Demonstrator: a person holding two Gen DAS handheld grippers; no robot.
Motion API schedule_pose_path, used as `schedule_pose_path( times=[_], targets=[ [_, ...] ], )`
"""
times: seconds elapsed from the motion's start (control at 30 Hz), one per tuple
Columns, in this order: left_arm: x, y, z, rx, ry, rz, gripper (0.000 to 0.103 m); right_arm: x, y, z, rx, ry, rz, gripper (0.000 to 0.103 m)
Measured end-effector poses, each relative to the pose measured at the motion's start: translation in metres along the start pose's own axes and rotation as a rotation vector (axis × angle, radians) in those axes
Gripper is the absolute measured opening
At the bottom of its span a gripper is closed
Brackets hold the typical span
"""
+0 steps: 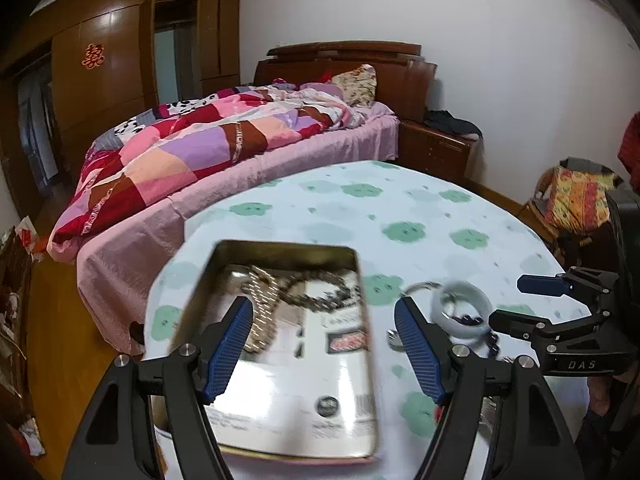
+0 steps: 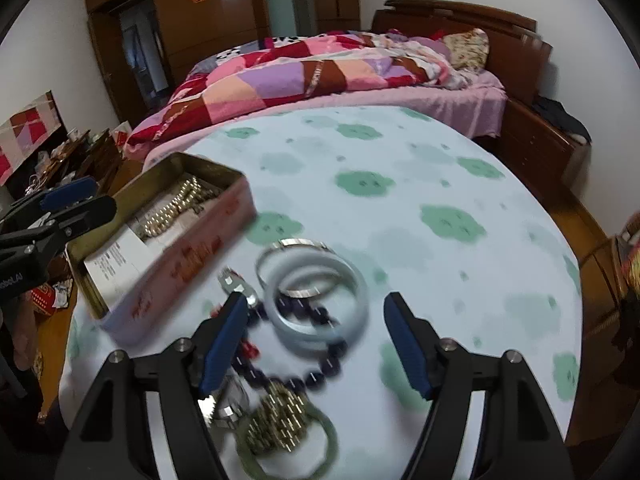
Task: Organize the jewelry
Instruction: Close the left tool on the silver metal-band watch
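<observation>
Left wrist view: the left gripper [image 1: 324, 344] hangs spread apart over the open tin [image 1: 280, 420], which holds a gold chain [image 1: 260, 300].

Right wrist view: the right gripper [image 2: 316, 340], fingers apart, hovers above the pale bangle [image 2: 316, 304] and dark beads [image 2: 320, 372] on the tablecloth [image 2: 440, 184] beside the tin

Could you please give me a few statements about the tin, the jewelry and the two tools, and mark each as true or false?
1. The open rectangular metal tin already holds a gold-coloured chain. True.
2. The right tool is shut on the pale grey-white bangle. False: its jaws are open and hold nothing.
3. The pale bangle lies inside the tin. False: it lies on the green-flowered tablecloth, beside the tin.
4. The left tool is open, above the tin. True.
5. A dark bead string lies on the cloth near the pale bangle. True.
</observation>
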State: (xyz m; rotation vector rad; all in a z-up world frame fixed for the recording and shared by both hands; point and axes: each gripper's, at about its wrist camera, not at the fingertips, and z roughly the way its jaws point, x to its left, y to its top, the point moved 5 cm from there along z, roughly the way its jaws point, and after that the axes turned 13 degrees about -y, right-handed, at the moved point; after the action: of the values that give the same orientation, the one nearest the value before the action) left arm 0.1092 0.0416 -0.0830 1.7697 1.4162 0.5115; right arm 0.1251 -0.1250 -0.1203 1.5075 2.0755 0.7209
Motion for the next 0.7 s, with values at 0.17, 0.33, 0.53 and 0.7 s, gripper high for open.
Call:
schedule_pose_path(
  times=[0.17, 0.33, 0.53, 0.7],
  targets=[
    [-0.024, -0.013, -0.002, 0.025, -0.024, 0.026, 0.073, -0.013, -0.024, -0.005, 0.015, -0.001, 0.042, 0.074],
    [-0.051, -0.024, 0.001, 0.055, -0.062, 0.068, 0.073, -0.019, -0.045, -0.009, 0.015, -0.013, 0.063, 0.074],
    [-0.081, -0.042, 0.01, 0.118, -0.134, 0.108, 0.073, -0.013, -0.056, -0.019, -0.017, -0.014, 0.036, 0.074],
    [-0.092, -0.054, 0.02, 0.173, -0.179, 0.116, 0.066, -0.013, -0.065, -0.023, -0.025, -0.031, 0.016, 0.074]
  ],
)
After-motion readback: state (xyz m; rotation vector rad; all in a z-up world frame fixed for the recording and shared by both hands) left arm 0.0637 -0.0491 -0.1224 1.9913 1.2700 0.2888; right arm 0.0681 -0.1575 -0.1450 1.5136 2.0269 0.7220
